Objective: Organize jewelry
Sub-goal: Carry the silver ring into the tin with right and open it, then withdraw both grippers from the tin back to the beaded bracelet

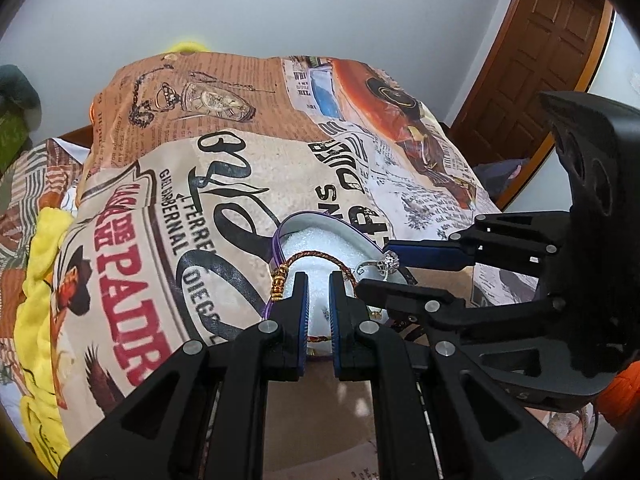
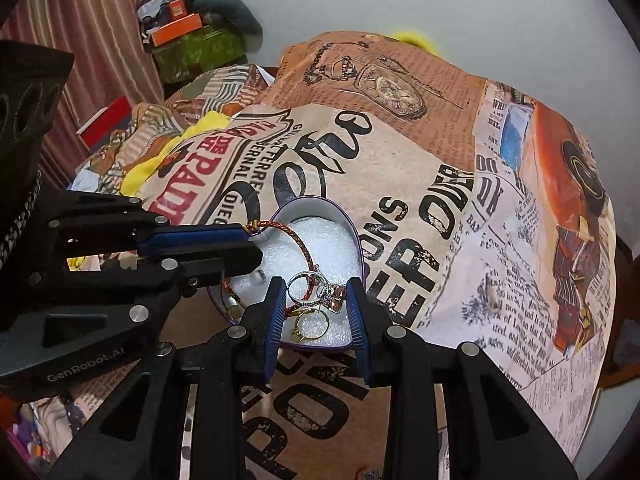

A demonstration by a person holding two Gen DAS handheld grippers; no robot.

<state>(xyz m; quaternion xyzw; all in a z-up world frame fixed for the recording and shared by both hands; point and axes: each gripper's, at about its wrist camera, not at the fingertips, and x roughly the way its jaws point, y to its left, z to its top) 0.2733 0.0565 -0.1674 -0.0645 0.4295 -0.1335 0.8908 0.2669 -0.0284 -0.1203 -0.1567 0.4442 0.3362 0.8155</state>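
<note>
A heart-shaped box [image 1: 304,216] [image 2: 304,200] with a purple rim and white foam inside lies on the printed cloth. A red-and-gold cord bracelet [image 1: 316,255] [image 2: 292,236] arcs over the foam. My left gripper [image 1: 319,280] [image 2: 252,246] stands shut over the box's near edge, and the cord runs between its pads. My right gripper [image 2: 317,292] [image 1: 376,268] hangs low over the foam, shut on a silver ring [image 2: 332,295] [image 1: 390,262] with a sparkling stone. A gold ring [image 2: 314,324] lies on the foam just below it.
Newspaper-print cloth [image 1: 240,168] covers a raised mound behind the box. Brown printed cardboard [image 2: 320,408] lies under my grippers. Yellow fabric [image 1: 40,272] bunches at the left. A wooden door [image 1: 552,60] stands at the right; an orange box [image 2: 176,28] and a striped curtain [image 2: 80,20] are far left.
</note>
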